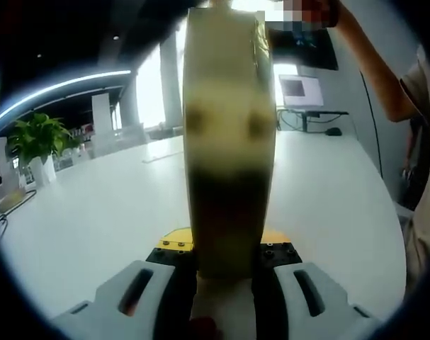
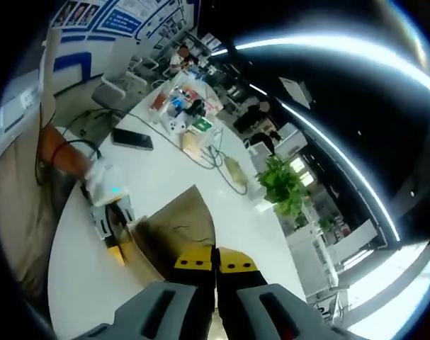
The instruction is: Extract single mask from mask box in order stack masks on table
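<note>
Cardboard-brown mask box (image 1: 229, 142) stands clamped upright between the left gripper (image 1: 225, 283) jaws, above the white table (image 1: 94, 212). Right gripper (image 2: 215, 265) jaws meet on the box's edge (image 2: 176, 223). Light, stiff and crushable, it probably suits gentle holds by its side walls.

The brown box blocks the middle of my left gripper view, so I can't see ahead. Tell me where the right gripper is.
Observer: The right gripper sits against the near edge of the box, its yellow tips closed together.
Operator: Say what lies past the box.
Observer: A black phone and loose cables lie farther along the table.
Operator: Report how the left gripper looks from there.
Observer: The left gripper clamps the box's far side, and a person's arm reaches in to it from the table's edge.
</note>
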